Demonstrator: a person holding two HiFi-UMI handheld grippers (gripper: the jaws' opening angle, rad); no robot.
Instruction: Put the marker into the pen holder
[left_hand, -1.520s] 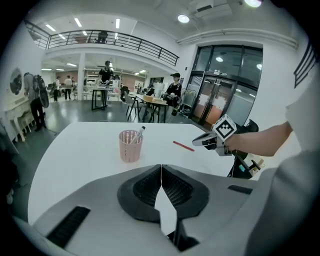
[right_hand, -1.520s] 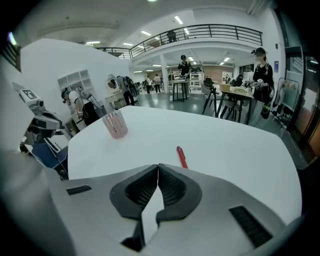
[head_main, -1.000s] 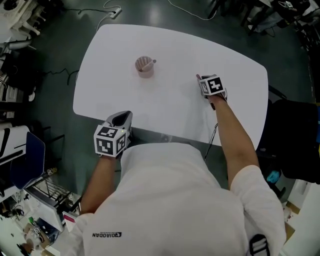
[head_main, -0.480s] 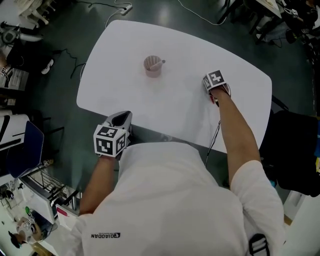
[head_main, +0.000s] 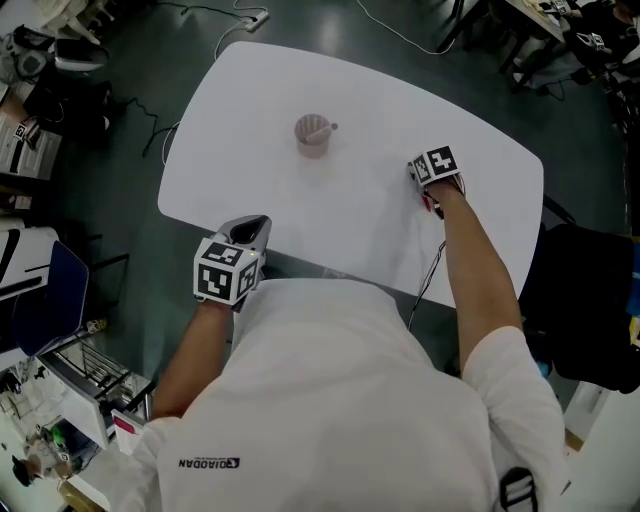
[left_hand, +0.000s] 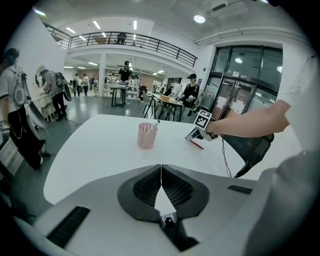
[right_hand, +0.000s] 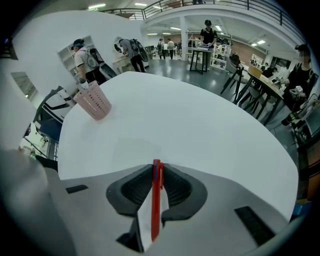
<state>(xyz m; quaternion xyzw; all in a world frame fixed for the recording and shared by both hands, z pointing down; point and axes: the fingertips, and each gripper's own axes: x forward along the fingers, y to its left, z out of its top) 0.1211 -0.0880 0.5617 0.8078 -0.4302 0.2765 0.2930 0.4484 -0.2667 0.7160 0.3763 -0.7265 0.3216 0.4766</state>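
While the left gripper (left_hand: 161, 167) is held at the near edge of the worktop (head_main: 350, 200), its jaws are seen pressed together with nothing between them. No part in the task is judged for it at this point.

Further out, toward the right side, the right gripper (right_hand: 156, 166) is pointed steeply down at the worktop. Its jaws have just been closing. The red marker (right_hand: 155, 210) is seen between them, with the pads set against its sides, so a grip is judged to be made. In the left gripper view the marker is seen low at the worktop surface, so it is judged not yet lifted.

Progress: pick-up just secured. Lift, carry and insertion are left.

Beyond, well apart from the marker and to its left, the pink perforated pen holder (head_main: 313, 135) is stood upright on the far half of the worktop. One pen (left_hand: 155, 123) is already leaned in it. The open mouth beside that pen is judged roomy enough for the marker.

The surface between marker and pen holder is bare, so a straight carry is judged unobstructed. The marker's spot is near the right-hand near edge of the worktop, while the pen holder is set well in from every edge. A black chair (left_hand: 252, 145) is stood off the right side, away from that path.
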